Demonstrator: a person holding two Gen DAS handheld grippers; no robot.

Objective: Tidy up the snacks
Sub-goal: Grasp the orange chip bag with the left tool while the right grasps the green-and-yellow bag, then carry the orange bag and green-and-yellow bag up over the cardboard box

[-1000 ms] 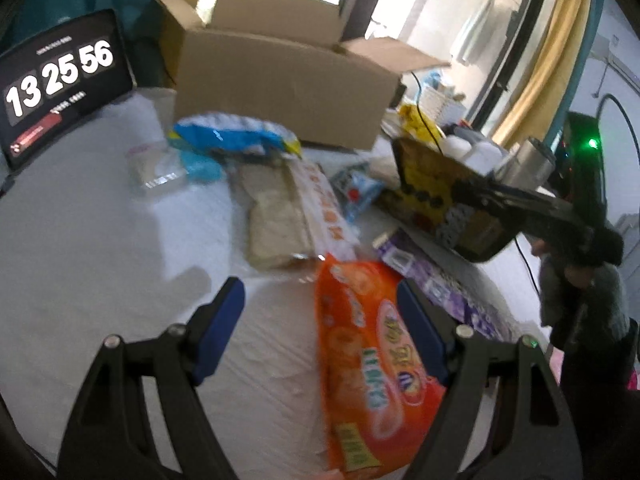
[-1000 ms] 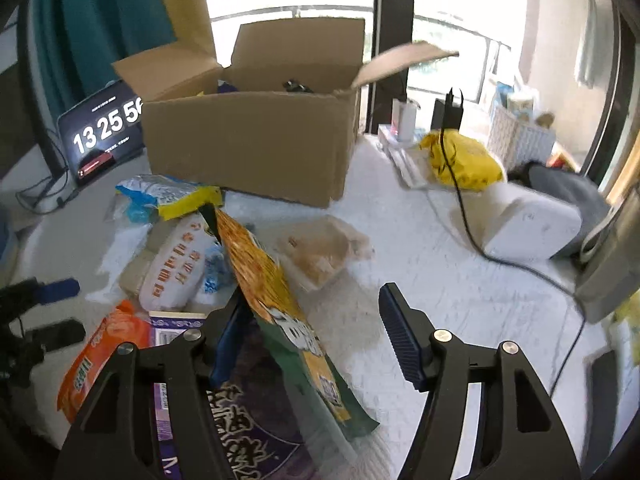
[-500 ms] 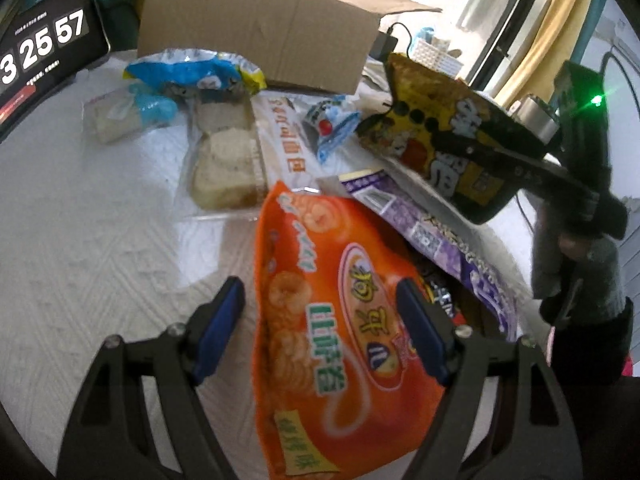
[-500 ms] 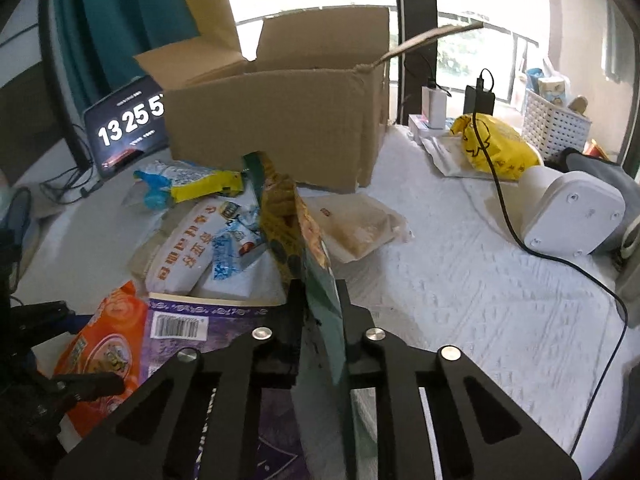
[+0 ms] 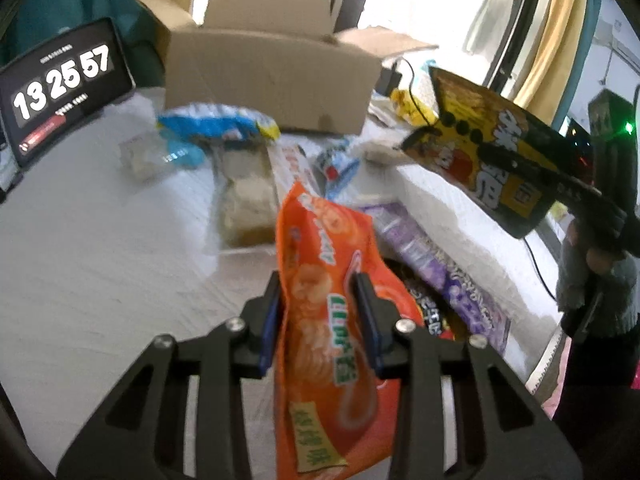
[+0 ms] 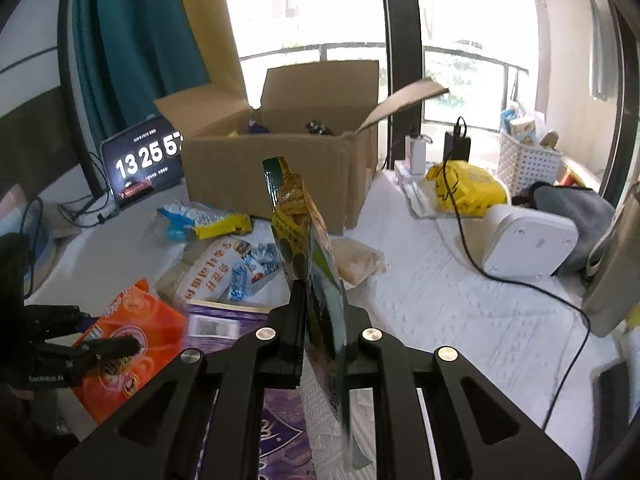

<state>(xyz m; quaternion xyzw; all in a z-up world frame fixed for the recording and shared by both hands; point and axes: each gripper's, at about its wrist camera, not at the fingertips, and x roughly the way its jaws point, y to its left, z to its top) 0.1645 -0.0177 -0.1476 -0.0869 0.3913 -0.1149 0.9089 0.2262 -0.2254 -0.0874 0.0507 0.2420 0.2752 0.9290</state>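
**A lived-in home room by a balcony**

Teal curtains (image 6: pixel 132 52) at upper left frame a balcony door (image 6: pixel 400 40) with railing. A white-covered table (image 6: pixel 460 300) carries a laundry-style basket (image 6: pixel 528 160), digital clock (image 6: pixel 146 160), and cardboard box (image 6: pixel 280 168).

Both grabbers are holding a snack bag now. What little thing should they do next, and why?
Probably lift the orange bag a bit higher and carry it toward the open cardboard box. The left gripper has just closed on it, but its lower end seems to hang near the other snacks on the table. The right gripper already holds the yellow bag in the air, pointed at the box.
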